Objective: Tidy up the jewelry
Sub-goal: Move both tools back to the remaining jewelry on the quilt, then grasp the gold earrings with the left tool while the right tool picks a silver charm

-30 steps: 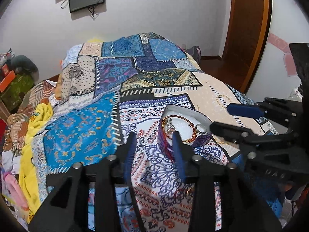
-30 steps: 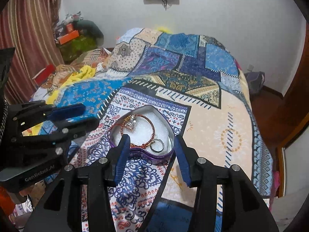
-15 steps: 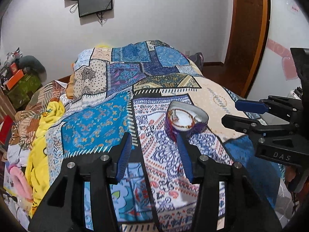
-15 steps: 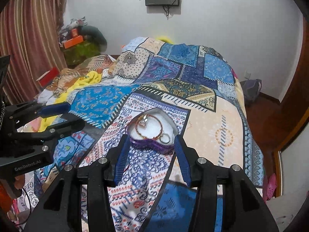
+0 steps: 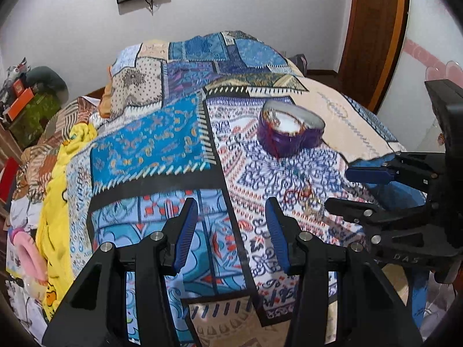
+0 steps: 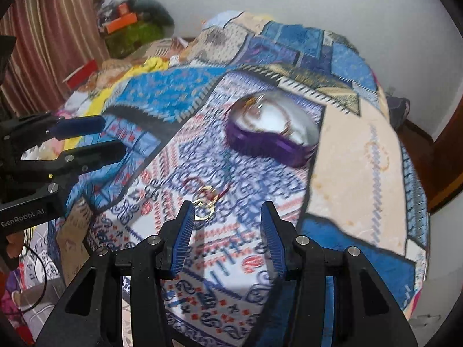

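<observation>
Rings (image 6: 206,202) lie loose on the bedspread (image 6: 356,179) just beside our right gripper (image 6: 227,225), jaws wide and empty, likely lined up to grab them; purple box (image 6: 269,140) waits beyond, left gripper (image 5: 230,231) wide, idle

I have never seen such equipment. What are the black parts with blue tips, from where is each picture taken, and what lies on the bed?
Those are two hand-held grippers; a person carries one in each hand. Each has a camera looking forward along its two fingers. One picture comes from the left gripper, the other from the right gripper; each also shows the other at its edge. Both are open and hold nothing. On the patterned bedspread stands a purple box with a bracelet inside. Nearer, loose rings lie on the cloth, outside the box.
</observation>
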`<state>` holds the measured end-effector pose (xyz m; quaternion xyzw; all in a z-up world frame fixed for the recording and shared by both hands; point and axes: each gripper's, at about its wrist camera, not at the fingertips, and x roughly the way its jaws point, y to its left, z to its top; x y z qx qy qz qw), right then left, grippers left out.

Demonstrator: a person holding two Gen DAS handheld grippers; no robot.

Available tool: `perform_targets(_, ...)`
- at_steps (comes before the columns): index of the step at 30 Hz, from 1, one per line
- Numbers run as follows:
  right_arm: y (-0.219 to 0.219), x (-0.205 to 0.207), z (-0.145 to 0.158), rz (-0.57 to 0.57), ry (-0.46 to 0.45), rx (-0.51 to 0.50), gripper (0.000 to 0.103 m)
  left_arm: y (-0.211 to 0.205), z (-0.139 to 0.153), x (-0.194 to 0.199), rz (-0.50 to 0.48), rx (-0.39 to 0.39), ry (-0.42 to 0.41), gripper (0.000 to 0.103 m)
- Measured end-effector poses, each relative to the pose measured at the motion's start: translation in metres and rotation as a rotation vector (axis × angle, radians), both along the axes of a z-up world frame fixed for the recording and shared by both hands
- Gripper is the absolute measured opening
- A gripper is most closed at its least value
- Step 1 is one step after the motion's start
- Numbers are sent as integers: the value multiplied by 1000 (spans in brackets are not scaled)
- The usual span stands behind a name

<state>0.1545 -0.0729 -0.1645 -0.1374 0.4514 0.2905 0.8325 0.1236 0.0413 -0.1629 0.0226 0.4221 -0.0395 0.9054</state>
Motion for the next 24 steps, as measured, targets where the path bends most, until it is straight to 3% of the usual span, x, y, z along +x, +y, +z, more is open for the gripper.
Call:
perform_targets(6,10,-9,-8,53,40,4,42,-2,-11,-6,-12,2,18,48)
perform_targets(9,13,-9,-14,63,54,-11,28,-2,-13,-6,-13,-7,21,48)
perform_targets(13,12,-8,-15,59,54,-6,20,-2,-14,-4,-18,-31,26,48)
perform_targets(19,7,-10,-13,67,45,14,19,-9,-18,-1,-44,-89,55,48)
perform_targets(24,-6,-9,-7,45,28,33,19,-25,-21,1,-86,-94,75,48)
